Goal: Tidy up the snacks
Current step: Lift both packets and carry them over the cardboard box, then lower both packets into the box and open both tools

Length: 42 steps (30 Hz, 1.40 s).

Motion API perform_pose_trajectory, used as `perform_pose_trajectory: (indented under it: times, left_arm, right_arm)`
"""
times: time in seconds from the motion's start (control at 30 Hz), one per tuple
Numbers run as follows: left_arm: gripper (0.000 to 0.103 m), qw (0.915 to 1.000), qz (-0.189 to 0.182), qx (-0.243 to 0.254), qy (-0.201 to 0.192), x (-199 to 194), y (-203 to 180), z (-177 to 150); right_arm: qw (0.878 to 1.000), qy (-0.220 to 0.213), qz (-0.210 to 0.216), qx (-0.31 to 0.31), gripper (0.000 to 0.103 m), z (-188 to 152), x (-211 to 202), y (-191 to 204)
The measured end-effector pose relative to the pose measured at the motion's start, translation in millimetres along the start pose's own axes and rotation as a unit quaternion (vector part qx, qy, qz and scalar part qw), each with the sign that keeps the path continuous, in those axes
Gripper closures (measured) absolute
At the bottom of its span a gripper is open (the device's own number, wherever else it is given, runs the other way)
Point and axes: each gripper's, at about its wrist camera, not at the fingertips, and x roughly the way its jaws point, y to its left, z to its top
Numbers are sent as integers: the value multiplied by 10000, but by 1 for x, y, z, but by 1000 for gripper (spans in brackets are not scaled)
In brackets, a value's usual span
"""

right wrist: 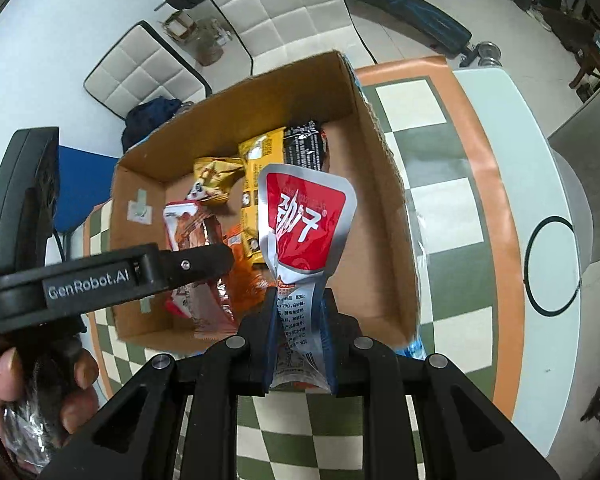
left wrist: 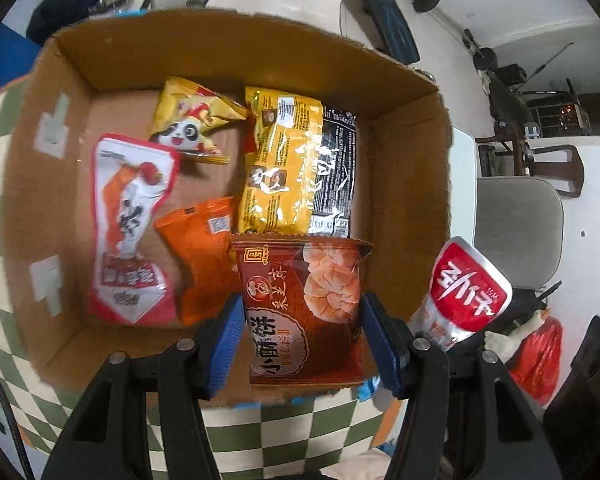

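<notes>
My left gripper (left wrist: 302,316) is shut on a brown pastry packet (left wrist: 300,312), held above the near side of an open cardboard box (left wrist: 24,184). Inside the box lie a red-and-white pouch (left wrist: 130,224), an orange packet (left wrist: 198,256), a yellow panda bag (left wrist: 192,120), a long yellow packet (left wrist: 280,164) and a black packet (left wrist: 338,168). My right gripper (right wrist: 300,316) is shut on a red-and-silver pouch (right wrist: 306,224), hanging over the box (right wrist: 380,184). That pouch (left wrist: 466,288) shows at the right in the left wrist view. The left gripper's body (right wrist: 112,276) crosses the right wrist view.
The box stands on a green-and-white checked cloth (right wrist: 444,204) with an orange border on a white table (right wrist: 500,128). White padded chairs (right wrist: 268,4) and a weight bench (right wrist: 404,4) stand beyond. A hand (right wrist: 28,384) grips the left tool. A grey chair (left wrist: 516,228) sits right.
</notes>
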Motion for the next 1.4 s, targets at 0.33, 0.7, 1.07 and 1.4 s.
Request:
perform_pose_trajectory:
  times: [0.33, 0.7, 1.07, 1.4]
  left_arm:
    - [47, 9978, -119, -143, 632, 38, -3, 21]
    - [46, 9955, -87, -187, 926, 54, -2, 28]
    - [24, 9978, 123, -85, 643, 26, -5, 27]
    - [4, 9920, 1010, 661, -376, -42, -17, -12]
  right_arm:
    - [9993, 292, -232, 10, 82, 18, 38, -9]
    - [9983, 349, -467, -87, 82, 20, 52, -10]
    - [9975, 382, -588, 14, 54, 22, 37, -14]
    - [9960, 220, -788, -350, 8, 11, 6, 2]
